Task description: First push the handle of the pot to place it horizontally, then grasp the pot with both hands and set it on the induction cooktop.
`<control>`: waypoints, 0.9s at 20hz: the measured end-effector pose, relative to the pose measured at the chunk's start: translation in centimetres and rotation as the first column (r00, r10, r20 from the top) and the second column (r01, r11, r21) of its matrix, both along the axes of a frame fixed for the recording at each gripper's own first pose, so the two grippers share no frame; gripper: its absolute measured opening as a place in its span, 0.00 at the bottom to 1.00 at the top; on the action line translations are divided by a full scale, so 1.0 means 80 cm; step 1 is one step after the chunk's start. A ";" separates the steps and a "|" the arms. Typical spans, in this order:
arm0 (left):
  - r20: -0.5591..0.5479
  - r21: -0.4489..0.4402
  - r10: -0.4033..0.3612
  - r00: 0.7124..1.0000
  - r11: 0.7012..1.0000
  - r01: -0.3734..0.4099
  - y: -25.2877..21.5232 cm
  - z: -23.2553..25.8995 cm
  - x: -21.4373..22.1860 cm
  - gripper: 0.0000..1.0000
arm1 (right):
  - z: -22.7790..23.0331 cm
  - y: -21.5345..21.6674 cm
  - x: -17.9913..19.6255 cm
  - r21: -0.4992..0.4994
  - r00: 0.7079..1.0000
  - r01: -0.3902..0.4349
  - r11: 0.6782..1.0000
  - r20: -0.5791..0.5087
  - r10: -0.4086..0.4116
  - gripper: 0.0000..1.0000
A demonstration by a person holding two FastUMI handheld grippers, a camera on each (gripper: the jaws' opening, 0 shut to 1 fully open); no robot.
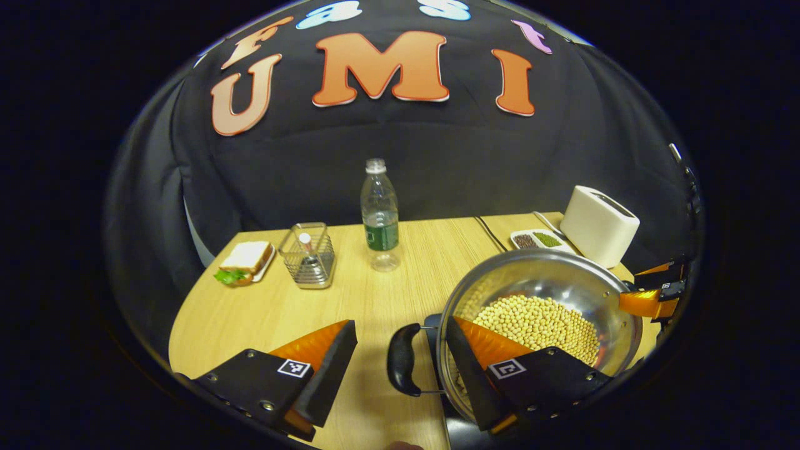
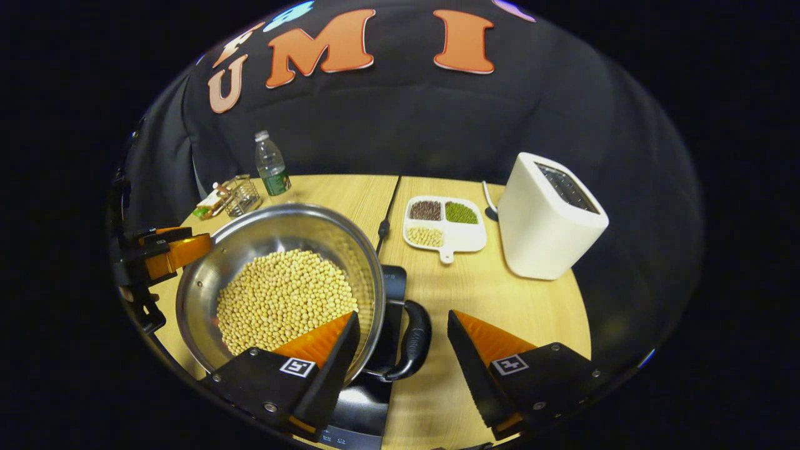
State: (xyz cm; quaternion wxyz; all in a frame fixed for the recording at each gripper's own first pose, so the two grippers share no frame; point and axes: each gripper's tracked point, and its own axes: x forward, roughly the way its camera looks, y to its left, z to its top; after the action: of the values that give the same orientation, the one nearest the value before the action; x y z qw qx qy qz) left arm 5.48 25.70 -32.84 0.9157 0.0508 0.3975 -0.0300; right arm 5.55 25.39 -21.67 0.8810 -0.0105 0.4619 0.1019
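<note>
- The left gripper [image 1: 400,365] stands spread, its fingers [image 1: 325,369] on either side of the pot's left handle [image 1: 403,359] but pressing nothing; one finger reaches in over the rim.
- The right gripper [image 2: 403,353] is likewise spread about the right handle [image 2: 415,340], not clamped on it.
- The pot [image 2: 281,281], a shiny steel one, already sits over the dark induction cooktop [image 2: 384,350], which shows under its right side, so the placing looks all but done.
- Risk: a finger drawn out carelessly could catch a handle or the rim, drag the pot off the cooktop or tip it; the load of yellow soybeans [image 2: 281,300] would then scatter over the bench [image 2: 500,300].
- Risk: the beans lie heaped toward the near side, so the weight may sit unevenly.
- Farther off, a white divided dish [image 2: 445,228] holds three small lots: dark grains, green ones, pale ones.
- A white toaster [image 2: 550,219] stands just beside it.
- At the far side, a wire basket [image 1: 307,255] holds something small, a clear bottle [image 1: 380,215] is nearly empty, and a sandwich [image 1: 245,261] lies on a plate.
</note>
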 end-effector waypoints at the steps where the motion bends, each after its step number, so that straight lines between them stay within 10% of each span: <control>1: 0.048 0.000 0.011 0.999 1.000 -0.011 0.007 0.028 0.003 0.87 | 0.020 -0.008 0.006 0.003 0.999 0.010 1.000 0.051 -0.010 0.90; 6: 0.361 -0.056 0.092 0.928 0.995 -0.077 0.044 0.191 0.021 0.87 | 0.158 -0.038 0.025 0.040 0.926 0.031 0.999 0.374 -0.044 0.94; 14: 0.709 -0.179 0.203 0.675 0.978 -0.105 0.091 0.423 -0.007 0.84 | 0.372 -0.051 0.019 0.110 0.660 -0.011 0.994 0.748 -0.076 0.98; 18: 0.770 -0.207 0.211 0.602 0.975 -0.078 0.086 0.474 -0.027 0.84 | 0.440 -0.066 0.000 0.121 0.573 0.005 0.993 0.813 -0.102 0.94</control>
State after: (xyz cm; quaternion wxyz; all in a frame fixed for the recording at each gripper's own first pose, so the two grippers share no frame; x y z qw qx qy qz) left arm 3.29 32.61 5.09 0.9973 -0.0434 -0.0451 0.0395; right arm 5.52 20.12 13.51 0.9965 0.0039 -0.0024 0.0831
